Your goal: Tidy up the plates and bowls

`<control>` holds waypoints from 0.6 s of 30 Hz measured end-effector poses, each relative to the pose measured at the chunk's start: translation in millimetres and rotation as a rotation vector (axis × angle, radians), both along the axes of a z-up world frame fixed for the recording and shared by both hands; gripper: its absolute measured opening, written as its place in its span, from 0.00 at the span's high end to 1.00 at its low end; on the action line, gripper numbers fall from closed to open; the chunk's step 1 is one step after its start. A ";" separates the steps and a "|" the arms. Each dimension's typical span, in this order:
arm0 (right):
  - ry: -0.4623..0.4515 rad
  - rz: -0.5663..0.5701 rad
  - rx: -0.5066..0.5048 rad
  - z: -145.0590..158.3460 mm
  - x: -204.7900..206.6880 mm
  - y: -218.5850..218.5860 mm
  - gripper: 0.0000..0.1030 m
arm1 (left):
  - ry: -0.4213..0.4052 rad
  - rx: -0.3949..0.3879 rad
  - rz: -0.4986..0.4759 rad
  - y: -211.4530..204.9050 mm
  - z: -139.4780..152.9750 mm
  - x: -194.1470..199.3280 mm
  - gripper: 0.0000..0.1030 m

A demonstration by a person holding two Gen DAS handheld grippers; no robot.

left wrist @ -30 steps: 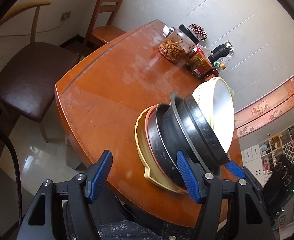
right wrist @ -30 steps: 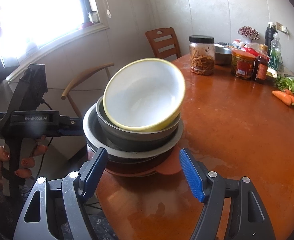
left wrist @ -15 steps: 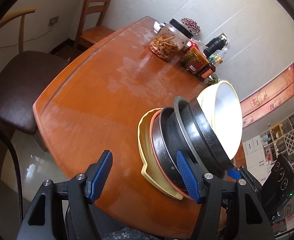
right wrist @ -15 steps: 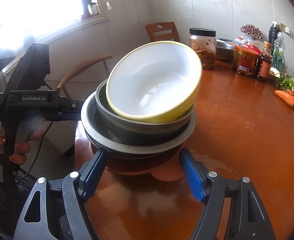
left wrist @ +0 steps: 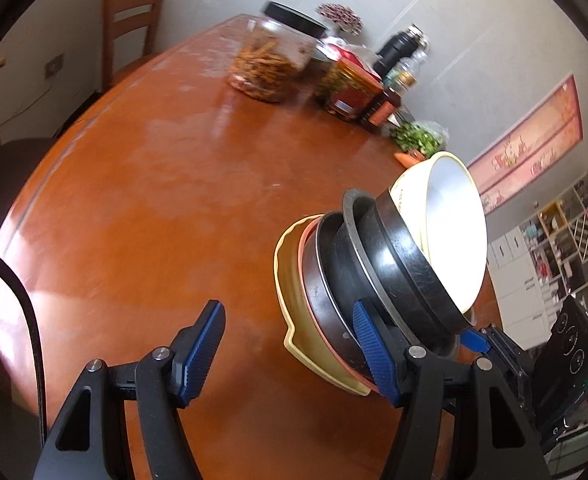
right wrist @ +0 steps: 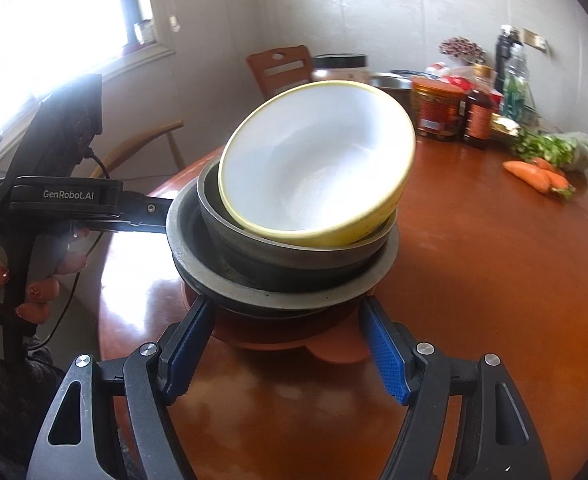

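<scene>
The right gripper is held with its jaws spread, angled down at the table. The foot of a stack of dishes lies between the blue fingertips. The pads appear to sit just beside the lowest rims rather than clamped on them.

Directly ahead of the tips, an orange plastic plate with a side lug is seen at the bottom. A wide-rimmed grey metal plate rests above it, then a dark grey metal bowl. A white bowl with a yellow outside is seated crookedly on top, tilted towards the gripper.

The left gripper is also spread and nothing lies between its jaws. Its right finger is laid against the stack's side, where a pale yellow plate shows lowest. It is held by a hand well to the left of the right gripper.

Beyond the stack, the round red-brown wooden table is bare nearby. Jars and two carrots are set far ahead and to the right.

The step is judged to be steadying the stack for placement. The lowest plates should be squeezed evenly from both sides. The stack should be kept level and moved slowly, so that the tilted bowl is not tipped out.
</scene>
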State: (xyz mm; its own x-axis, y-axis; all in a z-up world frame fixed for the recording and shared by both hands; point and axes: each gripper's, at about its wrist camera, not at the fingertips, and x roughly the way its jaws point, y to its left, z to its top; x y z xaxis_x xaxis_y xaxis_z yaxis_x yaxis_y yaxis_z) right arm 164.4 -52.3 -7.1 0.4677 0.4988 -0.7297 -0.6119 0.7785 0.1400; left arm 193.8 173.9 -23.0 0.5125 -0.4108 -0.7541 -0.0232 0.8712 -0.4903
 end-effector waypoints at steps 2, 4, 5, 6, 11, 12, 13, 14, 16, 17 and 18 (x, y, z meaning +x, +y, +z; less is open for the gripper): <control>-0.002 -0.018 -0.001 -0.3 5.7 -10.7 0.27 | 0.000 0.004 -0.017 -13.1 0.7 10.4 0.36; -0.006 -0.042 -0.007 0.2 9.1 -22.8 0.27 | 0.001 0.007 -0.040 -28.6 0.9 20.1 0.36; -0.009 -0.049 -0.010 0.4 10.3 -28.7 0.27 | 0.002 0.007 -0.049 -35.5 0.7 24.0 0.36; -0.011 -0.056 -0.013 0.6 11.9 -35.1 0.27 | 0.004 0.006 -0.060 -43.3 0.9 28.4 0.36; -0.022 -0.094 -0.033 1.1 17.7 -67.5 0.27 | -0.001 0.010 -0.133 -85.2 1.5 46.9 0.36; -0.021 -0.102 -0.036 1.6 18.8 -73.3 0.26 | -0.005 0.016 -0.142 -93.9 2.0 49.4 0.36; -0.021 -0.114 -0.040 1.6 20.4 -82.0 0.26 | -0.007 0.021 -0.149 -101.4 2.5 51.2 0.36; -0.017 -0.123 -0.042 1.3 21.7 -86.7 0.26 | -0.010 0.024 -0.156 -110.0 2.9 54.3 0.36; -0.010 -0.142 -0.037 2.3 23.3 -99.9 0.26 | -0.014 0.030 -0.167 -122.4 3.5 58.1 0.36; -0.008 -0.150 -0.034 2.9 23.7 -105.9 0.26 | -0.017 0.034 -0.171 -127.9 4.2 59.3 0.36; -0.007 -0.160 -0.031 3.4 24.4 -113.4 0.26 | -0.023 0.044 -0.176 -134.4 4.7 60.9 0.36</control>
